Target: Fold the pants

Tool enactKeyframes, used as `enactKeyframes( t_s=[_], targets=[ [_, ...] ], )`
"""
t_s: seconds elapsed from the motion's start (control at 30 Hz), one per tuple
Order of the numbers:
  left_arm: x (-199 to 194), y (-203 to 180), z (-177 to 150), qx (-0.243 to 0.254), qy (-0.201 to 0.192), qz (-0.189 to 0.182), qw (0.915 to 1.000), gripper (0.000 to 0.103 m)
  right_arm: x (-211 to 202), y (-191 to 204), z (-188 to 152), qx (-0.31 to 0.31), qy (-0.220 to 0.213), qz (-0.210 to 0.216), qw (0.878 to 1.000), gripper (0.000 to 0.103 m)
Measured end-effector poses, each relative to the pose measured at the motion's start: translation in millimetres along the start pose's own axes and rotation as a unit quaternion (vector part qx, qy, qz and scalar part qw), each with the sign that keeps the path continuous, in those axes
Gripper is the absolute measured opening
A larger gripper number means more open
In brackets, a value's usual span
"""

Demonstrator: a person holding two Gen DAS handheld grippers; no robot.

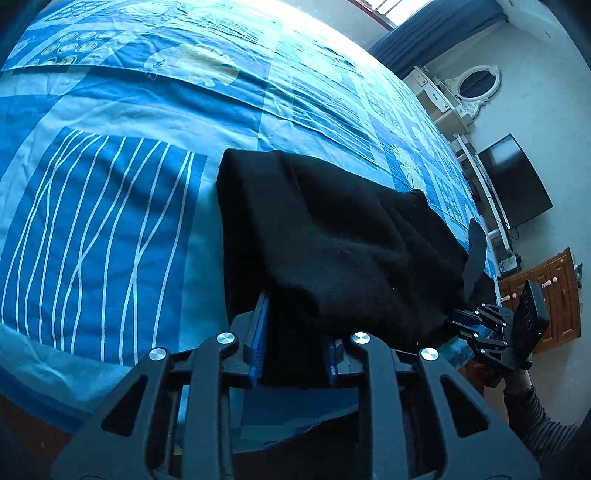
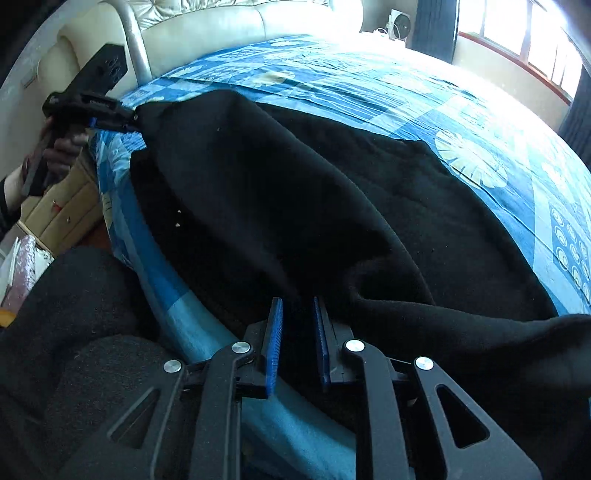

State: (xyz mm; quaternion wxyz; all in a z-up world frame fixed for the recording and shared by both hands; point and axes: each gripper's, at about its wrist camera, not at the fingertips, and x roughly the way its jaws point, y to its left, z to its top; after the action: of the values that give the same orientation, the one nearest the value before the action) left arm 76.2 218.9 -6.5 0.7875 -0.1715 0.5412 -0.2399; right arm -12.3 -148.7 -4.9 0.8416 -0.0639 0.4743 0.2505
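The black pants (image 1: 332,236) lie on the bed with the blue patterned sheet (image 1: 110,184). My left gripper (image 1: 295,332) is shut on one edge of the pants, with cloth bunched between its blue pads. It also shows in the right wrist view (image 2: 133,120), gripping a corner of the pants at the bed's edge. My right gripper (image 2: 297,325) is shut on another part of the pants (image 2: 295,192), black cloth between its blue pads. It also shows in the left wrist view (image 1: 458,321) at the right. The held edge is lifted above a lower layer.
A padded cream headboard (image 2: 221,26) and a bedside cabinet (image 2: 62,210) stand to the left. A wall TV (image 1: 513,181), white shelf with oval mirror (image 1: 476,83) and wooden cabinet (image 1: 554,295) lie beyond the bed. A window (image 2: 524,33) is at the far right.
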Motion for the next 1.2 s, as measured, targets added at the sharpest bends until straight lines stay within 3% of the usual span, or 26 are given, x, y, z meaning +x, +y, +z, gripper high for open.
enactKeyframes(
  t_s=[0.1,0.3,0.37,0.47,0.6,0.67,0.9,1.03,1.1,1.2],
  targets=[
    [-11.4,9.6,-20.7,-0.035,-0.009,-0.012,0.9993,0.04,-21.2,-11.1,-10.6,0.042,-0.023,0.018,0.999,0.046],
    [-18.0,4.9,-48.1,-0.092,-0.033,-0.05,0.9939,0.053,-36.1,-46.6,-35.4,0.183,-0.055,0.082,0.978,0.05],
    [-10.9,0.6,-48.9,-0.106,-0.034,-0.057,0.9921,0.054,-32.9,-58.6,-41.6,0.24,-0.063,0.106,0.963,0.051],
    [0.7,-4.6,-46.3,-0.124,-0.037,-0.038,0.9908,0.058,-30.5,-74.0,-50.3,0.316,-0.082,0.137,0.935,0.051],
    [5.1,-4.1,-44.8,-0.16,-0.045,-0.034,0.9855,0.061,-23.1,-85.4,-60.7,0.397,-0.094,0.17,0.897,0.057],
    [6.6,-4.6,-45.8,-0.169,-0.046,-0.029,0.9841,0.062,-14.9,-83.5,-64.6,0.422,-0.087,0.173,0.886,0.057],
    [8.9,-4.2,-48.9,-0.182,-0.053,-0.022,0.9817,0.066,-6.4,-71.8,-61.8,0.449,-0.106,0.17,0.871,0.059],
    [10.6,-3.7,-39.1,-0.213,-0.05,-0.017,0.9755,0.064,-2.8,-72.6,-51.0,0.453,-0.116,0.148,0.872,0.056],
    [10.8,-5.9,-36.5,-0.22,-0.046,0.004,0.9744,0.053,-0.6,-73.0,-46.4,0.45,-0.114,0.131,0.876,0.047],
    [9.3,-14.5,-34.7,-0.205,-0.04,0.048,0.9768,0.04,2.4,-71.3,-43.7,0.453,-0.113,0.121,0.876,0.041]
  ],
)
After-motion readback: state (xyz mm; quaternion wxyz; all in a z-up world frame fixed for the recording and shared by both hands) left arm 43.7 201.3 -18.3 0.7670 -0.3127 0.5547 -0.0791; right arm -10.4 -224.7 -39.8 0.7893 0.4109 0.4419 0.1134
